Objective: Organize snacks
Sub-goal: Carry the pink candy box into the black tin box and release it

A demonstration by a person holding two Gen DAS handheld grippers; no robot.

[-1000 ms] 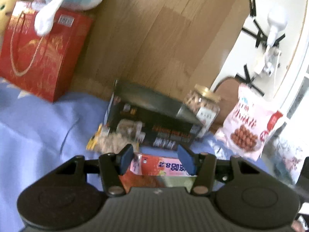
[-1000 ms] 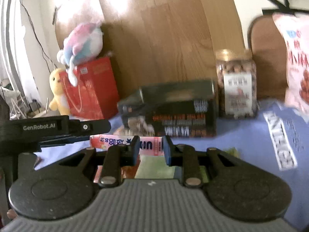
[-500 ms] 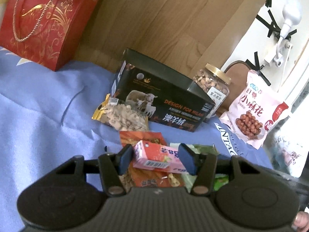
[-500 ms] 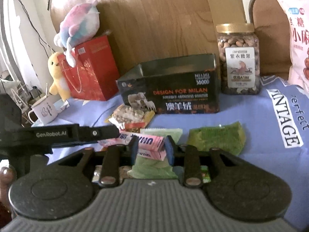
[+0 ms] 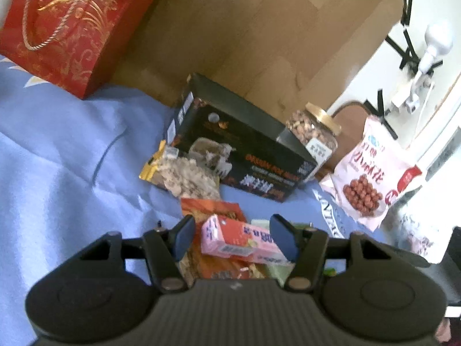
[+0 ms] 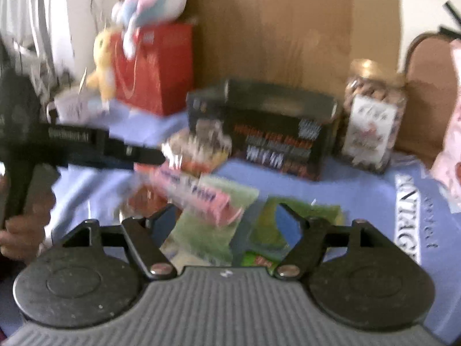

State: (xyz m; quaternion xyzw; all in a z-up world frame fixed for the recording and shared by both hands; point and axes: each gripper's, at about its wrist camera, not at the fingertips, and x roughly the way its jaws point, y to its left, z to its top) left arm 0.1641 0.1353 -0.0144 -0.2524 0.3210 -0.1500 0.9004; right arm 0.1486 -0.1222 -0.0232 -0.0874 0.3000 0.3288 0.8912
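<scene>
The pink carton (image 5: 245,240) lies crosswise between the spread fingers of the left tool (image 5: 234,238), its long axis running finger to finger above the snack packets on the blue cloth (image 5: 63,155), while the right tool (image 6: 233,219), also spread, stands just beyond the carton's right end.

Pink carton (image 5: 245,242), red gift bag (image 5: 77,26) with gold swirls, black box (image 5: 239,155), periwinkle cloth (image 5: 57,173)

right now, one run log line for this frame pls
step: pink carton handover | left gripper: open around carton | right gripper: open, clear of it | black box: upright behind
</scene>
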